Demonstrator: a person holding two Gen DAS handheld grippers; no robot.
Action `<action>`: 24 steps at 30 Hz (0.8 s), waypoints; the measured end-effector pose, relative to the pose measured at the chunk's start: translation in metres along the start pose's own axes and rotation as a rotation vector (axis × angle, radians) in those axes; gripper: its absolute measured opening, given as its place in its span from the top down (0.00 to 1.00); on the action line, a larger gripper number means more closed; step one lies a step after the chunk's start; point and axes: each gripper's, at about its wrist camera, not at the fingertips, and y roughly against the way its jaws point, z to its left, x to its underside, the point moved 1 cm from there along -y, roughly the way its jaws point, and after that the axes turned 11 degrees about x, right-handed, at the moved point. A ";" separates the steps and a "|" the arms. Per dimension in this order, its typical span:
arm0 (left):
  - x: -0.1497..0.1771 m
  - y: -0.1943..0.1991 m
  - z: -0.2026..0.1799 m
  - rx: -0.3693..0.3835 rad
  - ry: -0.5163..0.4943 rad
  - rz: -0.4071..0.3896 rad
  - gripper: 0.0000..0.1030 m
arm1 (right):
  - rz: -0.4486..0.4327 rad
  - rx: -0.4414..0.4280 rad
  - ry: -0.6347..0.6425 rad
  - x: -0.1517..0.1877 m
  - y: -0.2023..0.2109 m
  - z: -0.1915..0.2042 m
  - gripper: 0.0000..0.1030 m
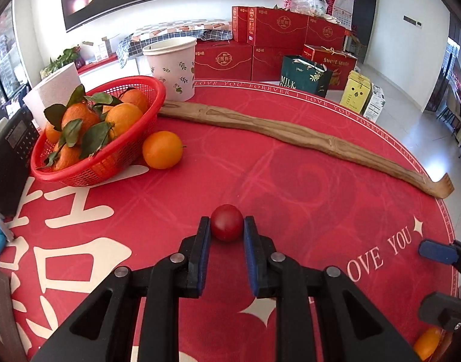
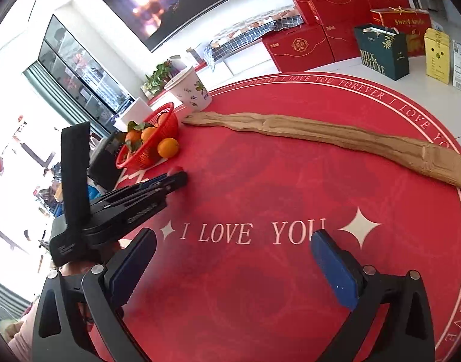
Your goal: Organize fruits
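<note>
My left gripper sits nearest the lens — pads flank a small red fruit on the mat. The pads look to touch both sides, so I call it clamped, though lightly; whether it's off the mat yet I cannot tell. Fruit is round, smooth, glossy: probably light, slippery, thin-skinned. I judge it bruises if squeezed hard, so hold across the widest part, pads centred, minimal force.

My right gripper hangs over the mat with fingers wide apart, nothing between them. An orange fruit shows at the left view's bottom corner, just beside that gripper.

Basket stands far left, already piled with leafy oranges. One loose orange rests against its outer wall. A long wooden stick lies across the mat beyond — well clear of the path to the basket. A paper cup stands behind the basket.
</note>
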 end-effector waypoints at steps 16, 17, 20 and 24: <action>0.021 0.013 -0.007 -0.087 0.017 -0.006 0.77 | -0.074 0.379 0.400 0.099 0.039 0.050 0.62; 0.028 0.019 -0.004 -0.089 0.029 -0.002 0.77 | -0.078 0.386 0.407 0.099 0.038 0.052 0.62; 0.054 0.045 0.010 -0.083 0.092 -0.016 0.77 | -0.031 0.266 0.338 0.089 0.033 0.048 0.63; 0.091 0.081 0.027 -0.098 0.175 -0.035 0.77 | 0.021 0.147 0.256 0.078 0.024 0.054 0.63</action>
